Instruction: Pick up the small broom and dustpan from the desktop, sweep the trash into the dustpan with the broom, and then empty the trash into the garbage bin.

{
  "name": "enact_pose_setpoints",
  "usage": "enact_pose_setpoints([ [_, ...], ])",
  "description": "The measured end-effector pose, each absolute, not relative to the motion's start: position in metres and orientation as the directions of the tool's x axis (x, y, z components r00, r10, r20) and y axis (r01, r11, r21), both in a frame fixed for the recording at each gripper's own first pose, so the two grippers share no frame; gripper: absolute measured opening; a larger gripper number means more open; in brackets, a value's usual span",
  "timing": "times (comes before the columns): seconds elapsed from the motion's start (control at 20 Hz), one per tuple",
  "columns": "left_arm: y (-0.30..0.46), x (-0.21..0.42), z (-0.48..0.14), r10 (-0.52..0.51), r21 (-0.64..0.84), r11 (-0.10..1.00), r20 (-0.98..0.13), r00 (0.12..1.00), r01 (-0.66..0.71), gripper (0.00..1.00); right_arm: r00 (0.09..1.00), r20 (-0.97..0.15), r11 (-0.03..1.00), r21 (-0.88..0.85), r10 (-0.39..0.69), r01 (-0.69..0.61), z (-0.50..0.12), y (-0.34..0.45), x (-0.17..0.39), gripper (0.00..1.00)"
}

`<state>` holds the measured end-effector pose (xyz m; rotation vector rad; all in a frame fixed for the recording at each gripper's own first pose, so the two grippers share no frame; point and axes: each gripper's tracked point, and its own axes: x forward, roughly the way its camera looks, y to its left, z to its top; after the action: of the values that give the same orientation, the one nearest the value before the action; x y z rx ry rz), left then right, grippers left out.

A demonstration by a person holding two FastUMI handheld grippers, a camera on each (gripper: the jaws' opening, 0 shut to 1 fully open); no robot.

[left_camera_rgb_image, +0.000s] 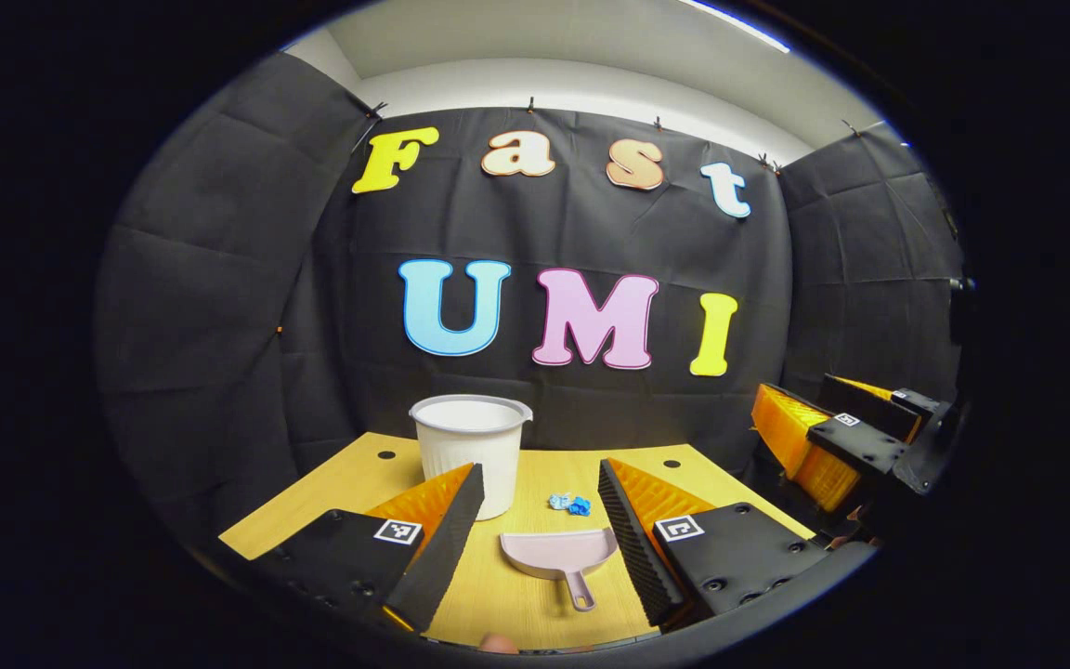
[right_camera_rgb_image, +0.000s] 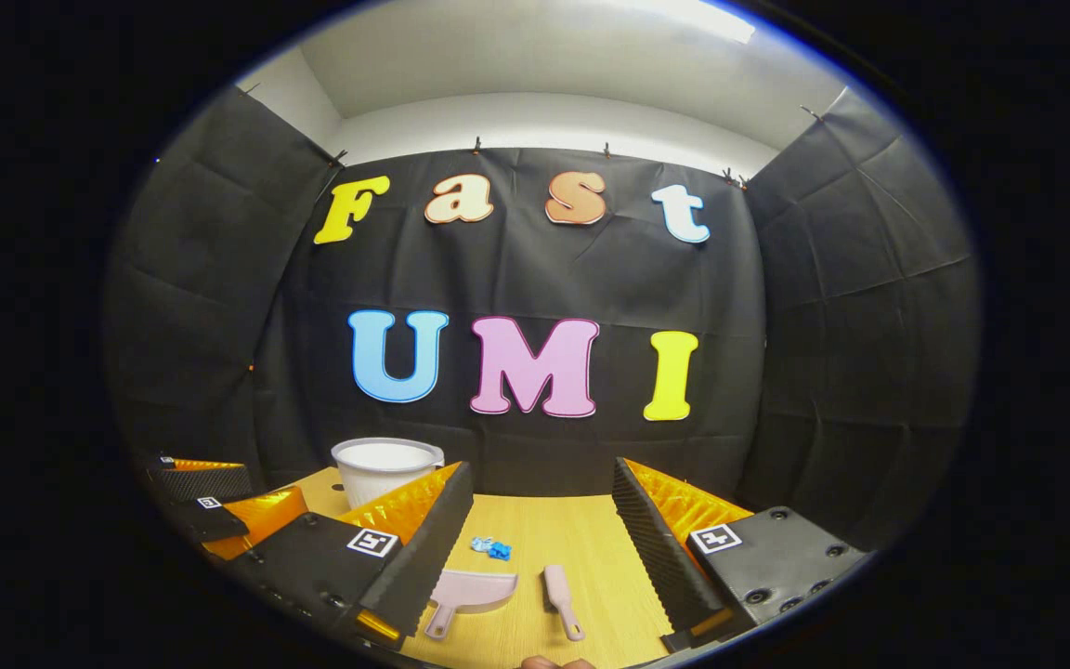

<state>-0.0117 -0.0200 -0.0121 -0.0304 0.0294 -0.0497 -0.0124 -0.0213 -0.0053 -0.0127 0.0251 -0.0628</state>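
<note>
Both tools gape wide, holding nothing; right gripper view adds the broom (right_camera_rgb_image: 561, 600) beside the dustpan (right_camera_rgb_image: 470, 595).

wooden desktop (right_camera_rgb_image: 581, 539) bears bin (left_camera_rgb_image: 470, 451), dustpan (left_camera_rgb_image: 558, 556), broom (right_camera_rgb_image: 561, 599), perhaps paper trash (left_camera_rgb_image: 571, 504).

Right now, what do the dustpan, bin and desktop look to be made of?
Dustpan: likely matte pink plastic, one smooth moulded piece. Garbage bin: probably white plastic, ribbed wall, rolled rim. Desktop: wood or wood-look laminate, pale grain lines; which, unclear.

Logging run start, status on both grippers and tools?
Left gripper and right gripper: jaws open, empty. Pink plastic dustpan, small pink broom, blue crumpled trash on wooden desktop. White ribbed bin behind. Nothing blocking.
</note>
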Motion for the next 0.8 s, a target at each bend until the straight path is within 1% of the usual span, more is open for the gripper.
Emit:
enact_pose_setpoints([
  [0.05, -0.022, -0.013, -0.018, -0.054, -0.033, 0.998, -0.035, 0.998, 0.053, 0.74, 0.998, -0.028, 0.998, -0.011, -0.064, 0.064, -0.006, -0.022, -0.014, 0.97],
  [0.1, -0.024, -0.014, -0.021, -0.059, -0.038, 0.998, -0.046, 0.997, 0.057, 0.72, 0.997, -0.030, 0.998, -0.010, -0.065, 0.065, -0.006, -0.023, -0.015, 0.97],
  [0.15, -0.027, -0.015, -0.025, -0.068, -0.046, 0.997, -0.054, 0.996, 0.065, 0.74, 0.997, -0.031, 0.998, -0.010, -0.065, 0.065, -0.006, -0.024, -0.016, 0.97],
  [0.3, -0.033, -0.015, -0.028, -0.103, -0.074, 0.992, -0.068, 0.992, 0.098, 0.74, 0.998, -0.041, 0.999, 0.022, -0.037, 0.038, -0.009, -0.019, -0.017, 0.98],
  [0.35, -0.039, -0.015, -0.029, -0.133, -0.096, 0.987, -0.071, 0.989, 0.126, 0.74, 0.998, -0.048, 0.999, 0.035, -0.039, 0.041, -0.009, -0.021, -0.017, 0.98],
  [0.45, -0.037, -0.015, -0.028, -0.147, -0.137, 0.981, -0.074, 0.986, 0.136, 0.74, 0.998, -0.050, 0.998, 0.037, -0.050, 0.052, -0.009, -0.024, -0.016, 0.98],
  [0.7, -0.028, -0.009, -0.029, -0.124, -0.118, 0.986, -0.080, 0.989, 0.114, 0.74, 0.999, -0.017, 0.998, -0.027, -0.052, 0.051, -0.002, -0.024, -0.009, 0.98],
  [0.8, -0.033, -0.007, -0.029, -0.138, -0.129, 0.984, -0.084, 0.987, 0.126, 0.74, 0.999, 0.017, 0.996, -0.077, -0.044, 0.045, 0.007, -0.024, -0.007, 0.98],
])
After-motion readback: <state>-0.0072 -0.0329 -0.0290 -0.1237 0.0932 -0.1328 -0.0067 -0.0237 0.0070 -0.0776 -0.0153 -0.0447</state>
